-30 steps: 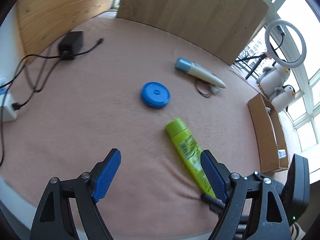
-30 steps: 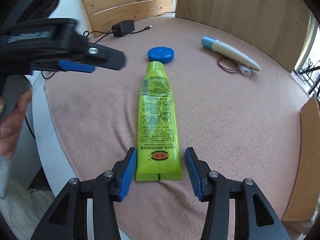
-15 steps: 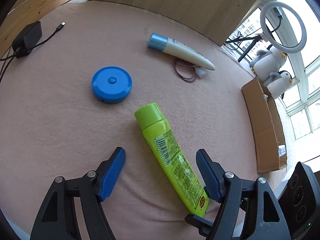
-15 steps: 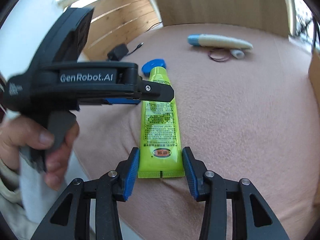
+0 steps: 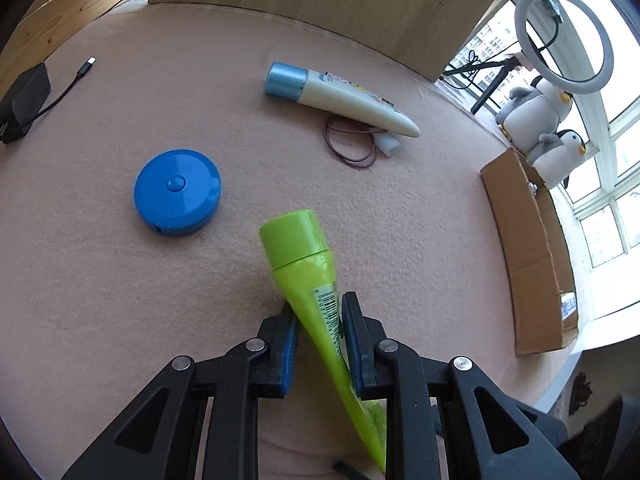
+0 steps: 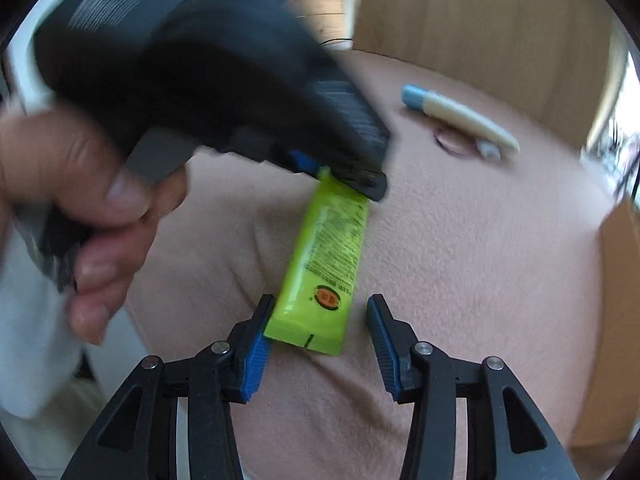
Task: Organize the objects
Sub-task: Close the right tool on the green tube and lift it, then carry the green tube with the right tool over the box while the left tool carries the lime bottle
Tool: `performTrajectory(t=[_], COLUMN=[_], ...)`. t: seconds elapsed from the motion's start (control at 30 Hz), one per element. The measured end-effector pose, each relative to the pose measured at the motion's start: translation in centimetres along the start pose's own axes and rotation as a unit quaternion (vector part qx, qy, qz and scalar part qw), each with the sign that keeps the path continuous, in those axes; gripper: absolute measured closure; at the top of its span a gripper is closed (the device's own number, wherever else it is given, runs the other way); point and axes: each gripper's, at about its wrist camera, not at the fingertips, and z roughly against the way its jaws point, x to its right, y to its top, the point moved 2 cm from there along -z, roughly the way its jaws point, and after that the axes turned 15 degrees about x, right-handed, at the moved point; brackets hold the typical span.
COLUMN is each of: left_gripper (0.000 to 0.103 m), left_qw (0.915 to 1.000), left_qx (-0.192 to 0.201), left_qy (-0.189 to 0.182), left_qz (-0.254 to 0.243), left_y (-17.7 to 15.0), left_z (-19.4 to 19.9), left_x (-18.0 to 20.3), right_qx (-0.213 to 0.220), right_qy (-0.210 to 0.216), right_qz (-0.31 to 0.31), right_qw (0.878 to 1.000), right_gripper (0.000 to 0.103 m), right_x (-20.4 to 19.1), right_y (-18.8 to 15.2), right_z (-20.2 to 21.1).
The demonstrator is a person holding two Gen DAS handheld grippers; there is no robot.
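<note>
A pink felt cloth (image 5: 120, 320) covers the bench, with wooden panels behind. In the left wrist view, the left hand-held gripper (image 5: 318, 324) pinches the green tube (image 5: 308, 276) at mid-body; a blue round case (image 5: 177, 192), a white tube (image 5: 340, 98) and a cardboard box (image 5: 528, 248) lie farther off. In the right wrist view, the right hand-held gripper (image 6: 318, 330) stands spread around the tube's flat crimped end, its left pad touching, while a hand (image 6: 76, 200) holds the left one.
</note>
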Motion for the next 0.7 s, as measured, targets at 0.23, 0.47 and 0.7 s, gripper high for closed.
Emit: performTrajectory(t=[0.23,0.47,0.7], left_gripper=[0.082,0.082,0.082], left_qw=[1.0000,0.9999,0.9995], left_qx=[-0.001,0.003,0.017], left_qy=[-0.002,0.003,-0.001], left_qz=[-0.004,-0.012,-0.028], left_y=[0.2,0.8,2.2], left_z=[0.2,0.7,2.2], left_x=[0.0,0.6,2.3], right_qx=[-0.003,0.006,0.030], right_qy=[-0.010,-0.021,-0.033], right_qz=[-0.004,-0.001,-0.003], right_qw=[1.000,1.000,0.999], right_gripper=[0.072,0.075,0.076], right_x=[-0.2,0.0,0.5], right_y=[0.6,0.9,1.8], right_z=[-0.4,0.3,1.8])
